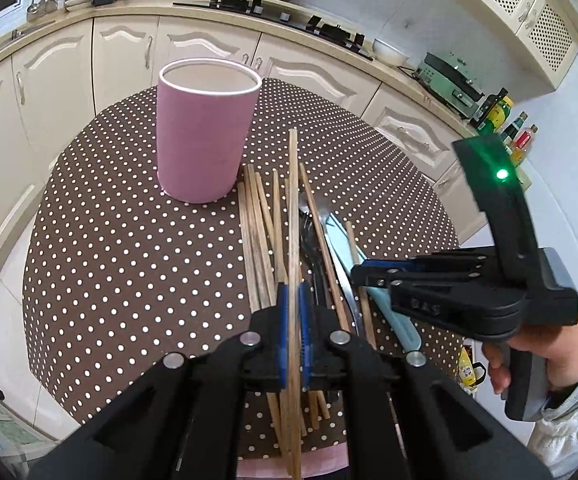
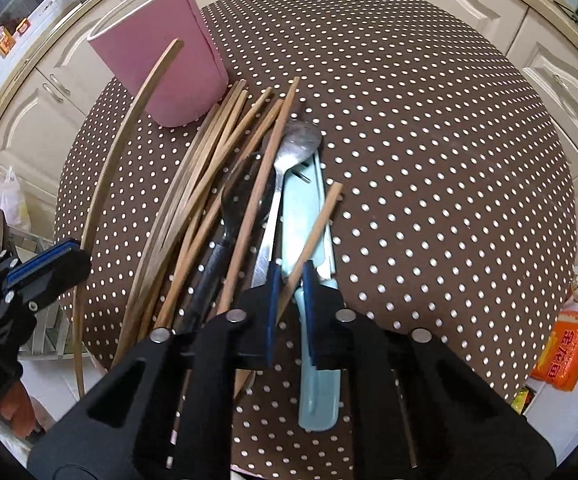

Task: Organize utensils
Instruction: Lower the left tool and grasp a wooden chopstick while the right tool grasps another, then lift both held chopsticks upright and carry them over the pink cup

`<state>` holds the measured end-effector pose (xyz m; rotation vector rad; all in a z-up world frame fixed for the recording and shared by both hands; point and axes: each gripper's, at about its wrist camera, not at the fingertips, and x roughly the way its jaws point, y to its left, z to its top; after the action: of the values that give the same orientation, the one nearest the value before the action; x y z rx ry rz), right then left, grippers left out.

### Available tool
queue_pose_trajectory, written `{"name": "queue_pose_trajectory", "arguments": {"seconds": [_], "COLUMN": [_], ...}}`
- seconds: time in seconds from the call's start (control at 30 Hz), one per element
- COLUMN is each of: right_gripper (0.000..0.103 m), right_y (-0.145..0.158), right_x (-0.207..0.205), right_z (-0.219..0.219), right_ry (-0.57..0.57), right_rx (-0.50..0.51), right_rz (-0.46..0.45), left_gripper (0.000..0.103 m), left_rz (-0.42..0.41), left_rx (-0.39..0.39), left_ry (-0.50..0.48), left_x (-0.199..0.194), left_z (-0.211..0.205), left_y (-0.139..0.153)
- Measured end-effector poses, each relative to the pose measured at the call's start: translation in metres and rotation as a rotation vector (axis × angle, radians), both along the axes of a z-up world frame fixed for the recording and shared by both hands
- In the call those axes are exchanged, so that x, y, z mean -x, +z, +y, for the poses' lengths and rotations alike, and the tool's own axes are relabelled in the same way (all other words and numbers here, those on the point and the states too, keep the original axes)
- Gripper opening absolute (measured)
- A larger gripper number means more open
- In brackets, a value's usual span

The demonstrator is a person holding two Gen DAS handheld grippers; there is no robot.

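My left gripper (image 1: pixel 293 336) is clamped on one light, stiff chopstick (image 1: pixel 293 200) that I'm gripping near mid-length, lifted over the pile (image 2: pixel 225 184) at the table's (image 2: pixel 429 160) near edge; the pink cup (image 1: pixel 205 136) stands left. My right gripper (image 2: pixel 289 300) pinches a slim chopstick (image 2: pixel 313 236) low down, where it may pivot.

Hidden and cut-off parts of the utensil pile

The near ends of the chopsticks (image 1: pixel 257 240) vanish under the left claw (image 1: pixel 293 320); the black spoon (image 2: pixel 241 208) handle and the blue knife (image 2: pixel 313 280) are partly covered by the right claw (image 2: pixel 289 296); the table (image 2: pixel 449 160) runs off the lower edge.
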<state>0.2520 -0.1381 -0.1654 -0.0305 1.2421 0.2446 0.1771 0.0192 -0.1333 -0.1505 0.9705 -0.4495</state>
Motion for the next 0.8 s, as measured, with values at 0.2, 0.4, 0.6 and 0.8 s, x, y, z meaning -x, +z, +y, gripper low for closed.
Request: {"name": "queue_pose_trajectory", "arguments": {"seconds": [0.2,0.4,0.6,0.8], "right_gripper": [0.006,0.006,0.006,0.006], "right_y": [0.001,0.019,0.056,0.089], "right_x": [-0.013,-0.020,-0.018,-0.019], "right_z": [0.001,-0.015,-0.024,-0.029], "right_ry": [0.003,-0.006,0.006,0.049], "right_rx": [-0.031,-0.126,-0.247,-0.350], "right_rz": [-0.036,-0.122,-0.259,-0.366], "left_gripper": [0.005,0.005,0.005,0.005], "left_rz": [-0.011,-0.070,-0.188,-0.307], "left_rx": [0.012,0.051,0.118,0.148], "left_ry": [0.007,0.005,0.025,0.044], "left_x": [-0.010,-0.008,-0.006,-0.009], "left_z": [-0.011,-0.015,-0.013,-0.015], "left_y": [0.006,0.018,0.042,0.062]}}
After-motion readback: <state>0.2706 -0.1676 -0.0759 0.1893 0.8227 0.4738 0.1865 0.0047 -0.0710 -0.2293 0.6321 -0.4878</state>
